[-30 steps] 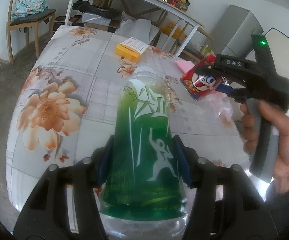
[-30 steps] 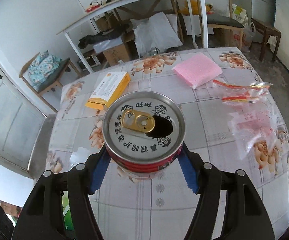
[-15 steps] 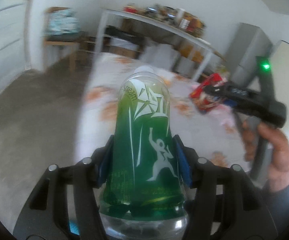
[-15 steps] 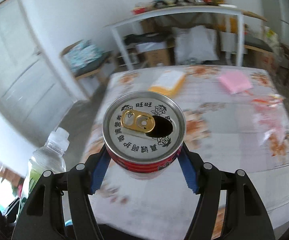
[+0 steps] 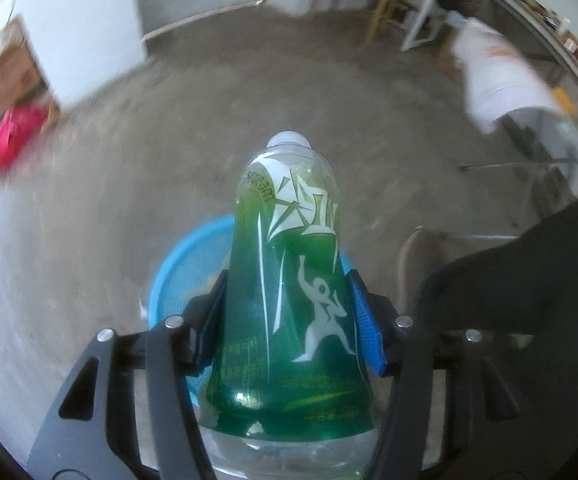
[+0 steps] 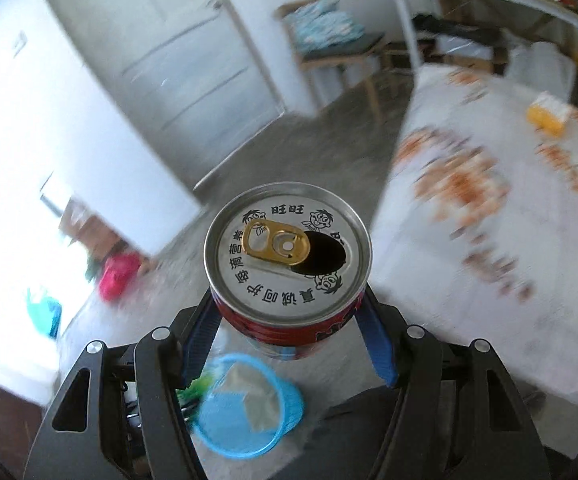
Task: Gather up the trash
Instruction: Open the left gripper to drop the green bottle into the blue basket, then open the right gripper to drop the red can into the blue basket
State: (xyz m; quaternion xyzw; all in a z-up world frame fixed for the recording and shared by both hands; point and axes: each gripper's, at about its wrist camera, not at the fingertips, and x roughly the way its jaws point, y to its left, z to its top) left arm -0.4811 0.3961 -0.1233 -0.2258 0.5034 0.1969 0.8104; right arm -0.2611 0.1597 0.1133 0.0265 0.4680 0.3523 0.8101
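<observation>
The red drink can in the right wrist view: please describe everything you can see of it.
The red metal drink can has a silver top with printed cartoon faces and characters, a gold pull tab and an open dark mouth. Its top faces the camera. The right gripper clamps its sides with blue pads. It hangs above the floor, near a blue basket.

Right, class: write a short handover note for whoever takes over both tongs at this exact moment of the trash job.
Left tongs: shut on the green bottle, cap on, directly over the blue basket on the floor.
Right tongs: shut on the opened red can, above the floor with the basket below and the table off to one side.
Done: both items picked up.
Left: drop bottle and can into the basket; the yellow box is on the table.
</observation>
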